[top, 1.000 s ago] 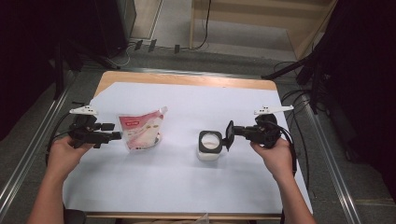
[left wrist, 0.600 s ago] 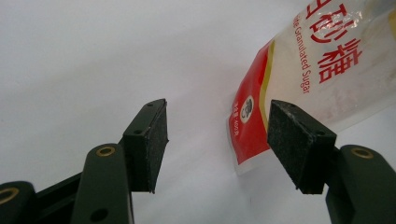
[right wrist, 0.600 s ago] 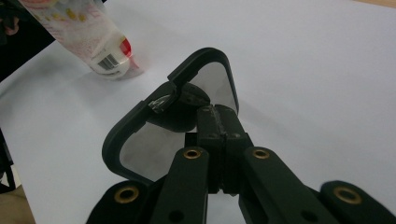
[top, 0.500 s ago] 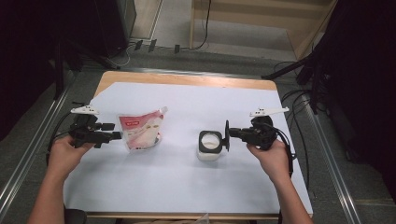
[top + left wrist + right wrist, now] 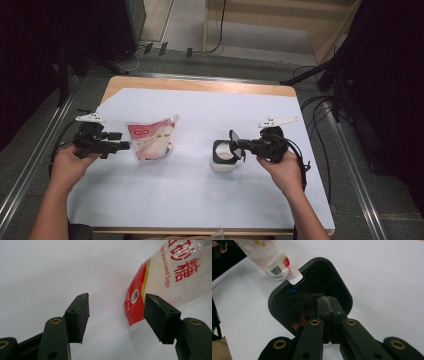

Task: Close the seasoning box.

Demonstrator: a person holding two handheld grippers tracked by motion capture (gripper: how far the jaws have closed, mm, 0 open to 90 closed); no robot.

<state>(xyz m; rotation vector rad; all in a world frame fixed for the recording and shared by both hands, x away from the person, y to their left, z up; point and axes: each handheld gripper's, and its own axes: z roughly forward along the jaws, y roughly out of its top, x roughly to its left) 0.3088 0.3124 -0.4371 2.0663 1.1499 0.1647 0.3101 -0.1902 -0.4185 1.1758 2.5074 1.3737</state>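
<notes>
A clear sugar pouch (image 5: 151, 140) with a red label lies on the white sheet, left of centre. My left gripper (image 5: 126, 145) sits level at its left end. In the left gripper view this gripper (image 5: 116, 315) is open and the pouch's red corner (image 5: 135, 302) reaches in beside the right pad without being pressed. My right gripper (image 5: 239, 146) is shut on a black lid (image 5: 233, 141), held on edge just above a small white container with a black rim (image 5: 222, 156). In the right gripper view the jaws of the right gripper (image 5: 328, 305) pinch the lid (image 5: 312, 280).
The white sheet (image 5: 200, 200) covers most of the wooden table (image 5: 200, 85). Metal rails (image 5: 30, 165) run along both sides, and cables (image 5: 315, 110) lie at the right. The pouch's barcode end (image 5: 265, 255) lies beyond the lid.
My right gripper has shifted a little to the left with the lid, closer over the container. The left gripper and pouch have stayed where they were.
</notes>
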